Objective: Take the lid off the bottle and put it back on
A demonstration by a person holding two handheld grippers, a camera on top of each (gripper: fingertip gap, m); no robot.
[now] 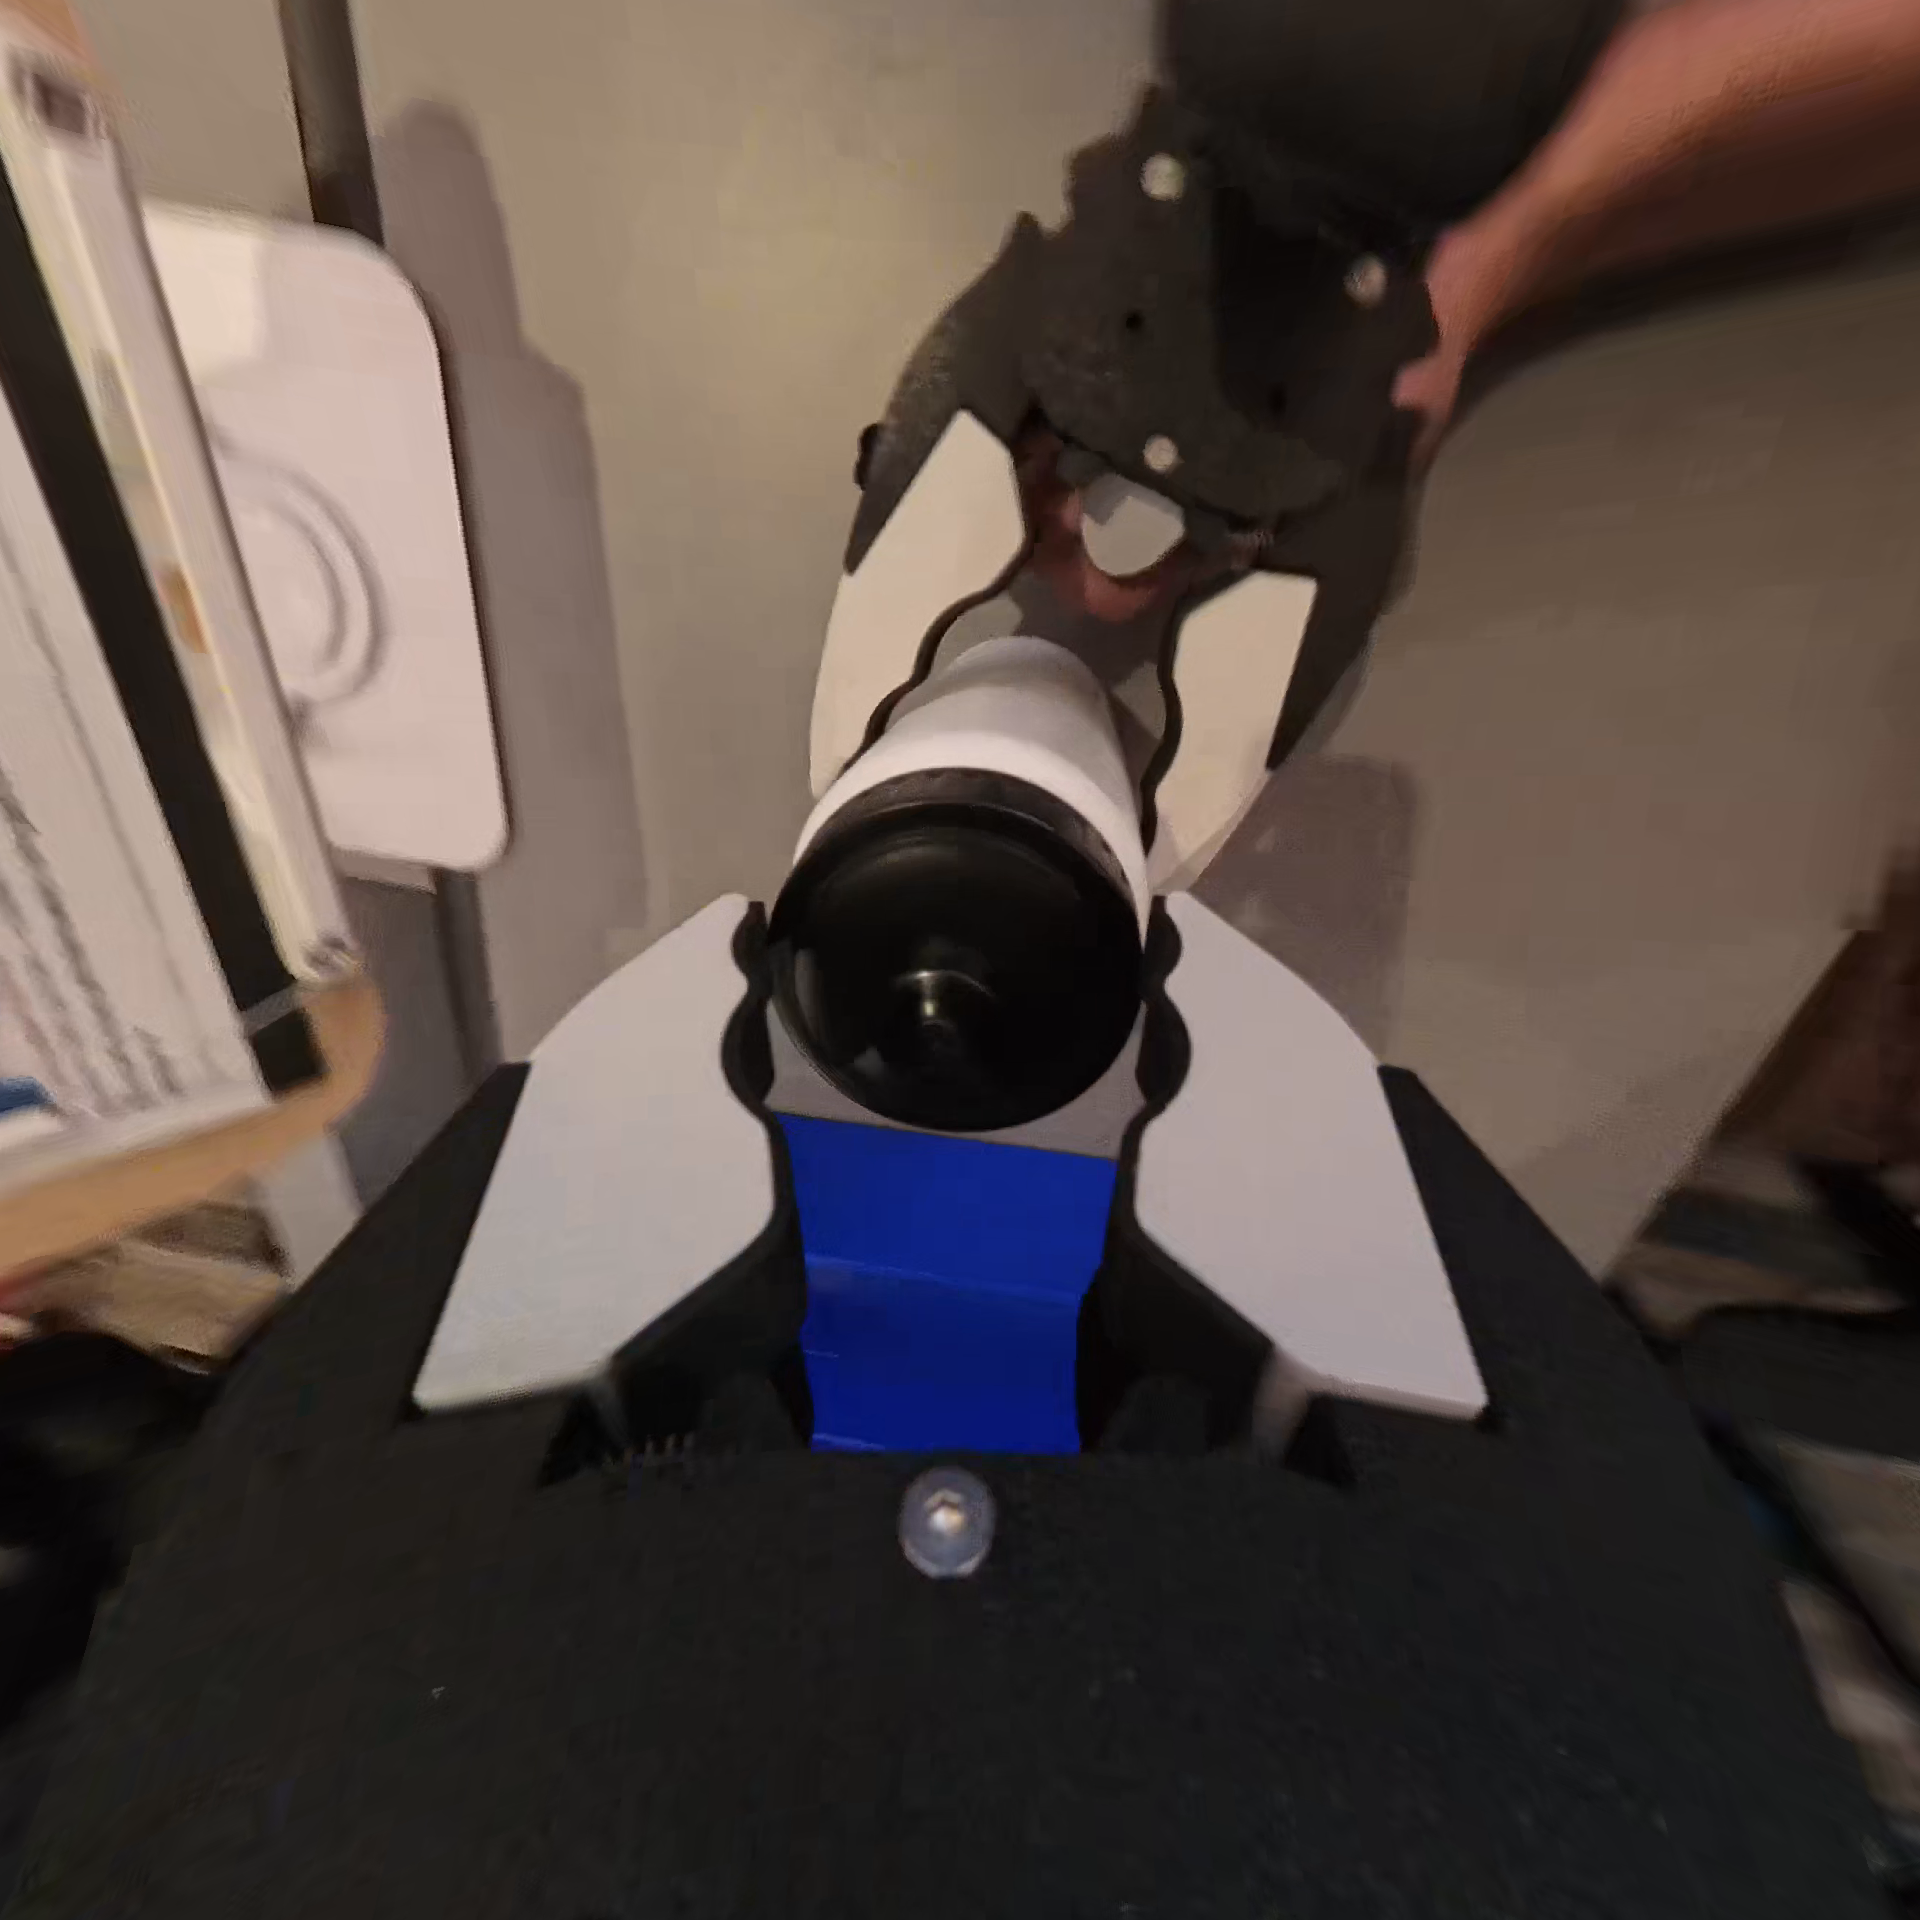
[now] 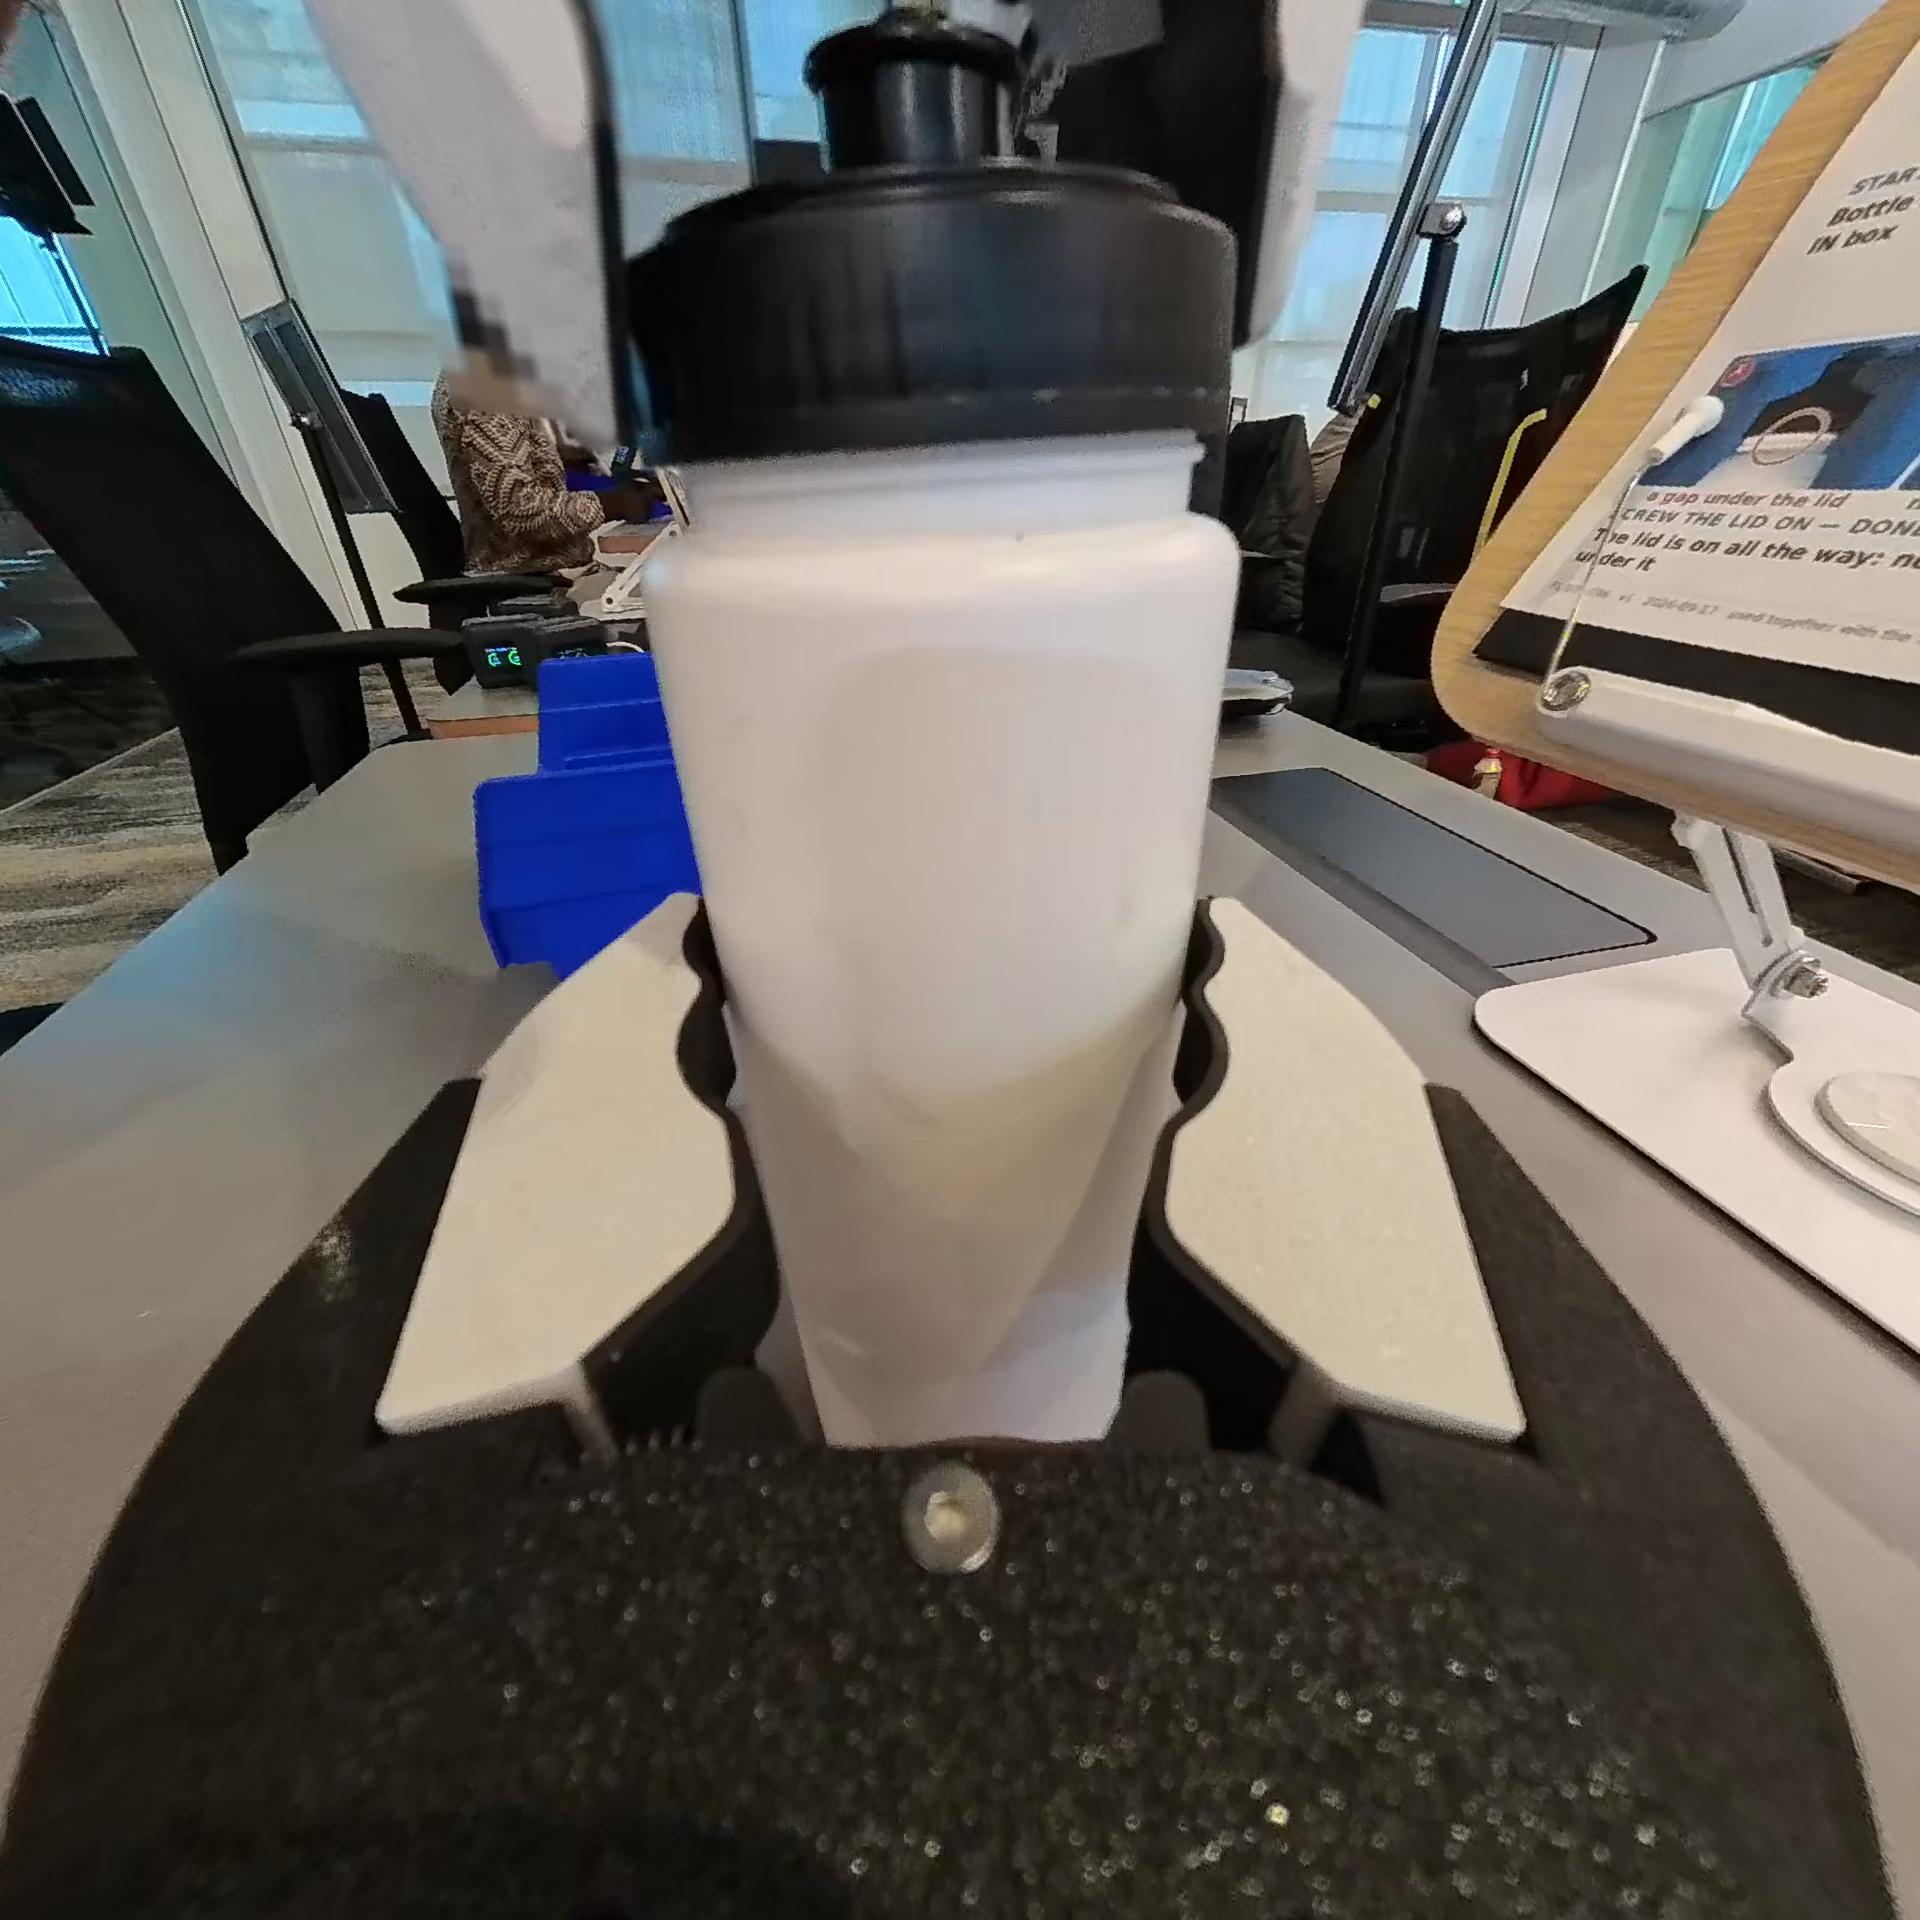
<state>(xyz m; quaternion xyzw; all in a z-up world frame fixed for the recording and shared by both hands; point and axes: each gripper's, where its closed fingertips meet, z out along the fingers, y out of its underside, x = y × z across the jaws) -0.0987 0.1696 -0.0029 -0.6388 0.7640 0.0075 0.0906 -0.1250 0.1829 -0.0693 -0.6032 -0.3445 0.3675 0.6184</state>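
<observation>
White plastic fills both views: the bottle [image 2: 940,831] stands upright above the grey worktop [image 2: 260,987], with the blue bin [image 2: 582,831] just behind it and the paper stand [image 2: 1714,416] off to its side. Our right gripper [image 2: 945,997] has its jaws clamped on the lower body of the bottle, both pads pressed against its sides. The black lid [image 1: 951,966] sits on the neck, and we see a thin strip of thread showing under its rim, so we judge it not fully seated. Our left gripper [image 1: 951,977] comes at the bottle from above, looking straight down on the spout, and its jaws are closed on the rim of the lid, one pad against each side.

We cannot tell from this alone whether the lid is coming off or going back on; either way, the turning step is in hand. The next move calls for a steady twist of the left wrist about the bottle's axis while the right hold keeps the body from spinning, and for the lid to stay square on the thread.
</observation>
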